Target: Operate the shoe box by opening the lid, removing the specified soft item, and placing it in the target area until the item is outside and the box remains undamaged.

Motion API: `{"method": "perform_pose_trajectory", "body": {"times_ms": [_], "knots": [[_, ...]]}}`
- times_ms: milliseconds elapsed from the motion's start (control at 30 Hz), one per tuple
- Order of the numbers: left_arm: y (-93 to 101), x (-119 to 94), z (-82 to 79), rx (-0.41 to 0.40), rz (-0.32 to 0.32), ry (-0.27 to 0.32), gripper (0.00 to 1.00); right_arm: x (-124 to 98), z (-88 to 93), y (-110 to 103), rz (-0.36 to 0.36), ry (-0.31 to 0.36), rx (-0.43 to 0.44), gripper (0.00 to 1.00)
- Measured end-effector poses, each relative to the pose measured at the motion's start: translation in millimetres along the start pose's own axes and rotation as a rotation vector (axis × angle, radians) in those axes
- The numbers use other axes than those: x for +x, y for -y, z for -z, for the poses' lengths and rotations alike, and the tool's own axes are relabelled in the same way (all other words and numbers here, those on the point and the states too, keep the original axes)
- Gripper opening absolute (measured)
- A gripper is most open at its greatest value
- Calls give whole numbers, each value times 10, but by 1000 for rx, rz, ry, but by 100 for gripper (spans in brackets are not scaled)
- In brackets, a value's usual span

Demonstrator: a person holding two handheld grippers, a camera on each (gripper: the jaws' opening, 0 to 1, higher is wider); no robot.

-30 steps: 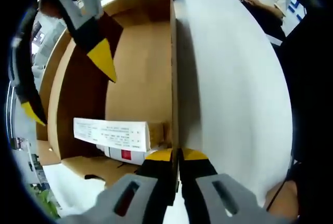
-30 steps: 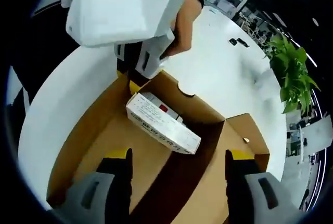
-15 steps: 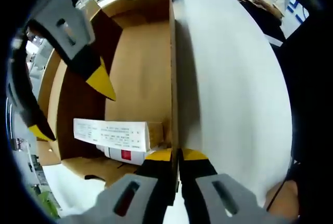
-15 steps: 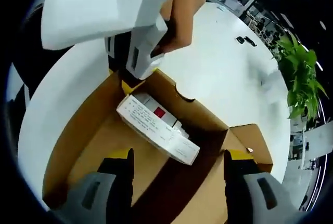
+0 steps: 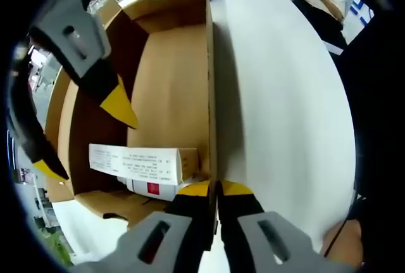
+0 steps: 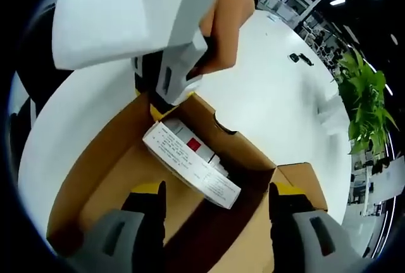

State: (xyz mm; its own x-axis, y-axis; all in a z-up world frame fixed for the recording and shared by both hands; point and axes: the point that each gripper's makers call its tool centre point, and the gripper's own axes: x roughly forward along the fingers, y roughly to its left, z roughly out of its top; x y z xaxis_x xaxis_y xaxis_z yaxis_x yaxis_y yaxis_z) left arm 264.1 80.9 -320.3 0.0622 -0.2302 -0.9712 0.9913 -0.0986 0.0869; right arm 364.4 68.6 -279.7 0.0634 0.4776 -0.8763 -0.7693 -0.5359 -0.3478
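We see the shoe box (image 6: 114,159) open on a white table (image 6: 278,102); a potted plant (image 6: 364,95) beyond. Left gripper (image 5: 215,190) pinches the box wall, jaws closed; right gripper (image 6: 215,197) hangs wide apart, empty, over the white labelled item (image 6: 190,165) lying inside the box.

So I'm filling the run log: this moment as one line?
phase: reaching in | left gripper: shut on box wall | right gripper: open above white item | lid: open

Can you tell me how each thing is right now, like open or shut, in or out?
shoe box: open, on the white table.
white packet: inside the box, against one end wall.
left gripper: shut on the box wall.
right gripper: open, over the box.
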Motion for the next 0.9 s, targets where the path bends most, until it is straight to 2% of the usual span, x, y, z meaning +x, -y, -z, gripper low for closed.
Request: {"method": "perform_pose_trajectory", "body": {"times_ms": [100,467,767,900], "knots": [[-8,2,2,0,-1,-1,3,73,7,-50,-28,-1,5,58],[-20,5,1,-3,0,3,3,222,70,-118,-76,-46,-16,55],[-54,7,16,-4,0,-3,3,199,229,-195,-101,-94,-3,35],[-52,7,19,-5,-1,-6,3,193,276,-256,-120,-116,2,33]]}}
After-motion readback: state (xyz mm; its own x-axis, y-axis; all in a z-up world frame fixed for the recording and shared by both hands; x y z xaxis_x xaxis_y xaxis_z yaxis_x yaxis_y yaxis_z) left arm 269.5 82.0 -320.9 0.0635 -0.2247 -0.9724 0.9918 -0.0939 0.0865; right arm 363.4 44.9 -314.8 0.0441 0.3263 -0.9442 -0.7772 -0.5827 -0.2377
